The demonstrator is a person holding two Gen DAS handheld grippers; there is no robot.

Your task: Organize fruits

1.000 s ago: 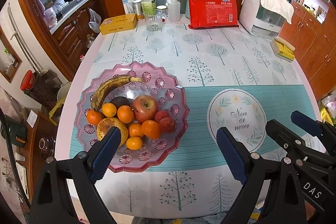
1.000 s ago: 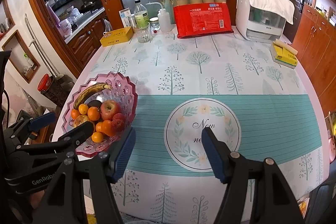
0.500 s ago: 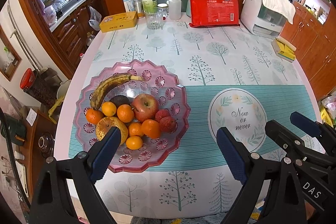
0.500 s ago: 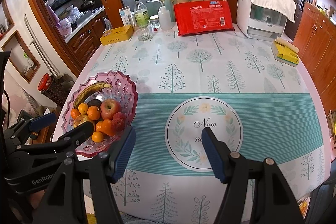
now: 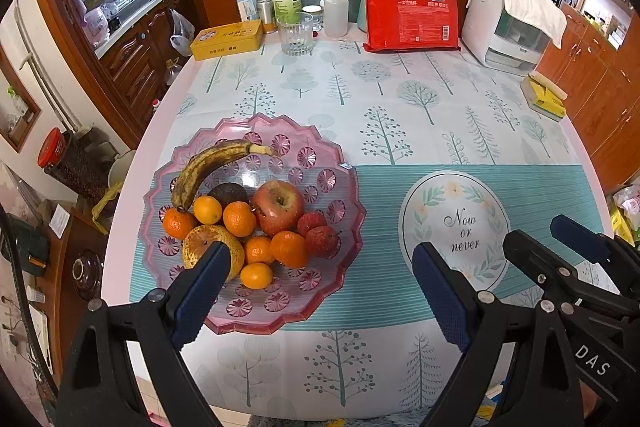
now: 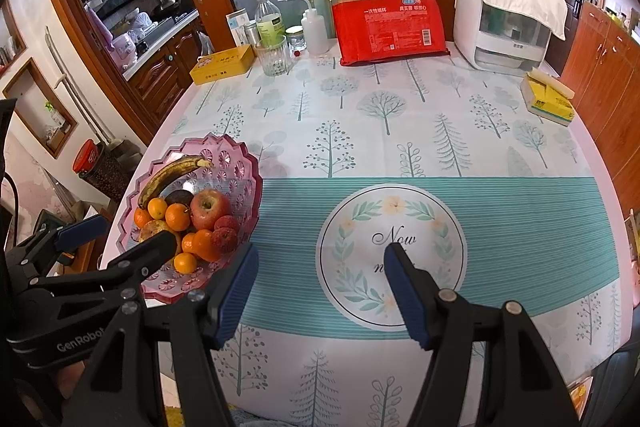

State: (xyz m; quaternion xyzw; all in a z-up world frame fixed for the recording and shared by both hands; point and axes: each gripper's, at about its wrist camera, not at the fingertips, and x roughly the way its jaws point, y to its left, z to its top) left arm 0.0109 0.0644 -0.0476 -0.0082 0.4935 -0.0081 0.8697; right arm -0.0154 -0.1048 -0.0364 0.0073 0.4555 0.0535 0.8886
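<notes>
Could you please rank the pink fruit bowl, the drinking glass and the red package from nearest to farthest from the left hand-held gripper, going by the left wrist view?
1. Pink fruit bowl: just ahead of the left hand-held gripper, on the near left.
2. Drinking glass: far edge of the table, left of centre.
3. Red package: far edge, to the glass's right.

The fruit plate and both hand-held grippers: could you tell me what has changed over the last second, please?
Nothing visibly changed. The left hand-held gripper and right hand-held gripper hover open and empty above the table, and the banana, apple and oranges lie untouched in the pink fruit plate.
</notes>
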